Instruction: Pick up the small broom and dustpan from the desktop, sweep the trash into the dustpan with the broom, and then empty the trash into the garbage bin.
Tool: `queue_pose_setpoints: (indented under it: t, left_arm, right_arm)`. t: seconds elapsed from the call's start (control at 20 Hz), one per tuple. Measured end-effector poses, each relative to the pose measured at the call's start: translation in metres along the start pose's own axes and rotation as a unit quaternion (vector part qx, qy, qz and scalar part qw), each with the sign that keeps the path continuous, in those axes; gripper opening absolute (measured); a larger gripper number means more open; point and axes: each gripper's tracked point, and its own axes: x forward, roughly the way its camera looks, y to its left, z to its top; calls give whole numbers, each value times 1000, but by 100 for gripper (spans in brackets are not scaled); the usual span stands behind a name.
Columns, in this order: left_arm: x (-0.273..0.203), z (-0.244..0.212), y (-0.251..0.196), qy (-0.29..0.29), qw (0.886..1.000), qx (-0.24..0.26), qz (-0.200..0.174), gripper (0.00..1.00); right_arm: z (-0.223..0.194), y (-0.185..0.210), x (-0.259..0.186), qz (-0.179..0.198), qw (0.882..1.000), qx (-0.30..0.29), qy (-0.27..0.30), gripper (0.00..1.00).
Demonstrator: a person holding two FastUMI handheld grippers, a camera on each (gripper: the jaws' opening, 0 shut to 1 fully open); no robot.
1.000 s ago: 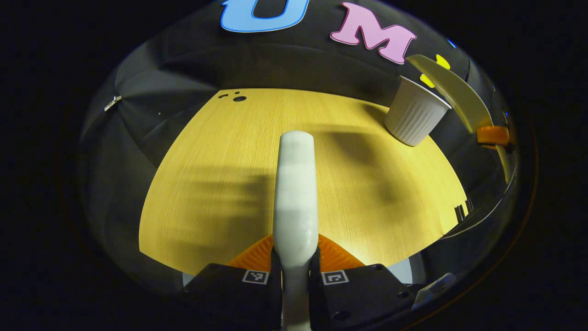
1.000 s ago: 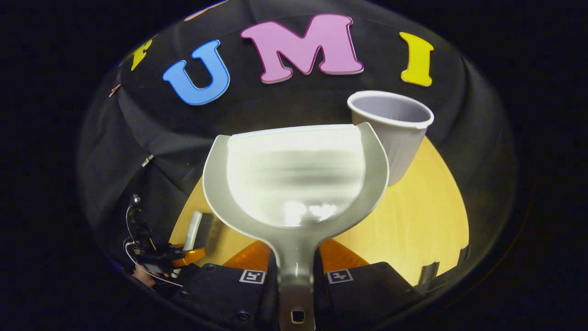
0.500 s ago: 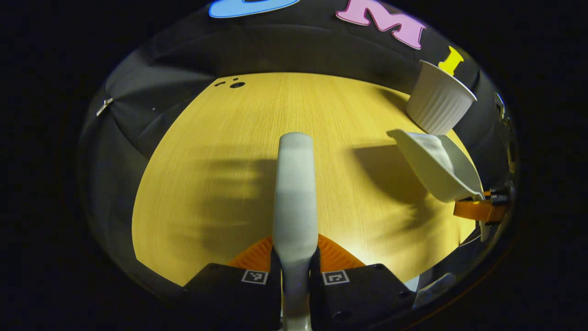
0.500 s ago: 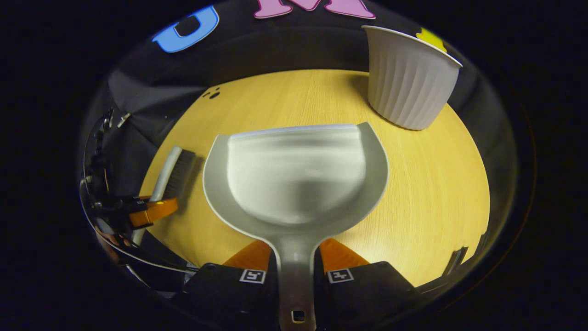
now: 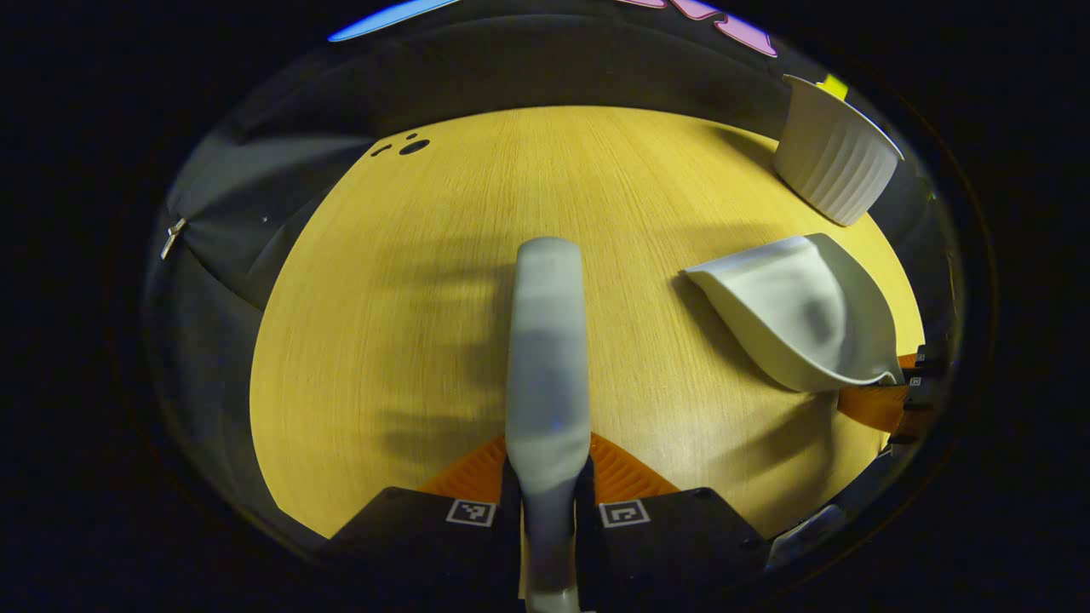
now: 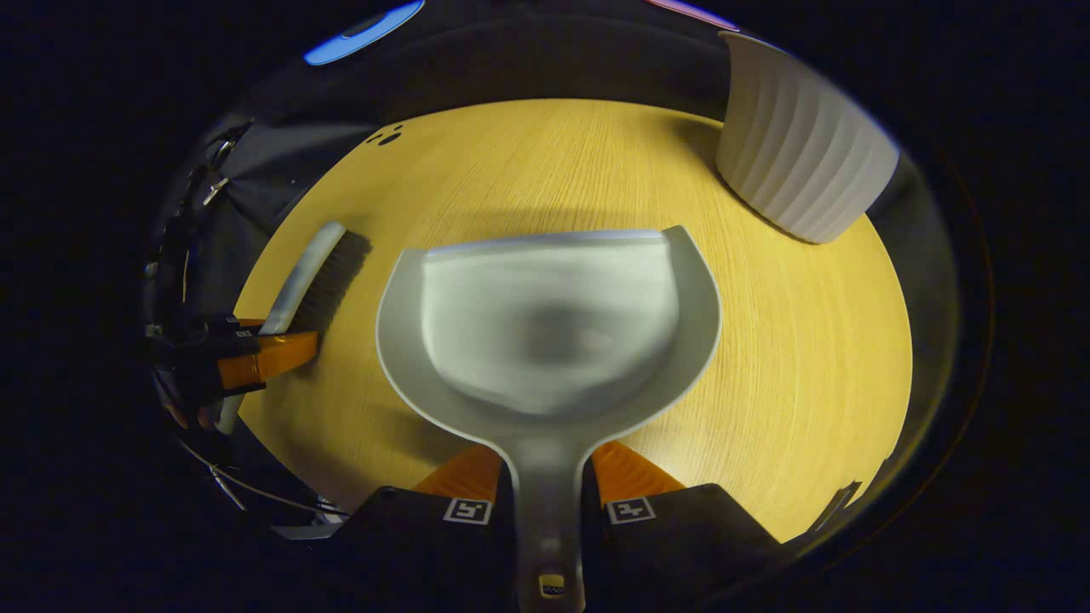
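— Lowering toward the bench (image 6: 809, 358), the dustpan (image 6: 545, 332) is sitting far nearer the wood than a second ago, when it was tipped up beside the garbage bin (image 6: 800, 162). The pan is looking empty, so the dumping seems done.

— And the bin?

— Standing at the bench's far right corner, apart from the pan.

— What are the tools gripping?

— The right hand-held gripper (image 6: 549, 502) is clamping both fingers on the dustpan's handle. The left hand-held gripper (image 5: 545, 502) is squeezing the broom (image 5: 547, 340) by its handle, bristles hanging over the bench's left edge in the right gripper view.

— Any trash remaining?

— None is showing on the wood; setting both tools down is likely next.
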Motion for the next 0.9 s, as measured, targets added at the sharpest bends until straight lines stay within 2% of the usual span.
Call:
queue_pose_setpoints:
  t: [0.2,0.25,0.3,0.35,0.45,0.5,0.55,0.65,0.7,0.75,0.8,0.9]
  left_arm:
    - [-2,1,-5,9,1000,19,9,29]
    - [-3,2,-5,11,1000,21,13,31]
    - [-4,1,-6,14,1000,23,15,30]
    - [-5,0,-5,17,999,25,18,33]
    - [-8,-3,-5,17,999,17,22,33]
    - [-10,-3,-8,13,1000,6,14,33]
    - [-14,-1,-11,8,1000,-5,6,34]
    - [-28,6,-16,-18,1000,-13,-8,67]
    - [-37,11,-17,-32,999,-12,-16,83]
    - [-50,9,-18,-46,999,-7,-18,100]
    - [-66,15,-18,-63,998,-5,-17,96]
    - [-98,25,-23,-112,993,-2,-20,95]
  right_arm:
    - [-4,1,3,7,1000,-5,12,35]
    - [-6,1,4,10,1000,-7,20,31]
    - [-3,4,3,15,1000,-7,15,36]
    - [-3,5,6,21,1000,-8,18,37]
    - [0,6,7,30,999,-6,16,39]
    - [1,5,7,30,999,-3,17,43]
    - [4,2,7,27,1000,1,14,43]
    - [9,1,0,27,1000,7,5,66]
    - [12,0,-4,24,1000,9,-4,74]
    - [15,1,-11,28,999,8,-13,97]
    - [20,6,-21,33,999,7,-27,100]
    - [28,8,-42,26,997,2,-69,100]
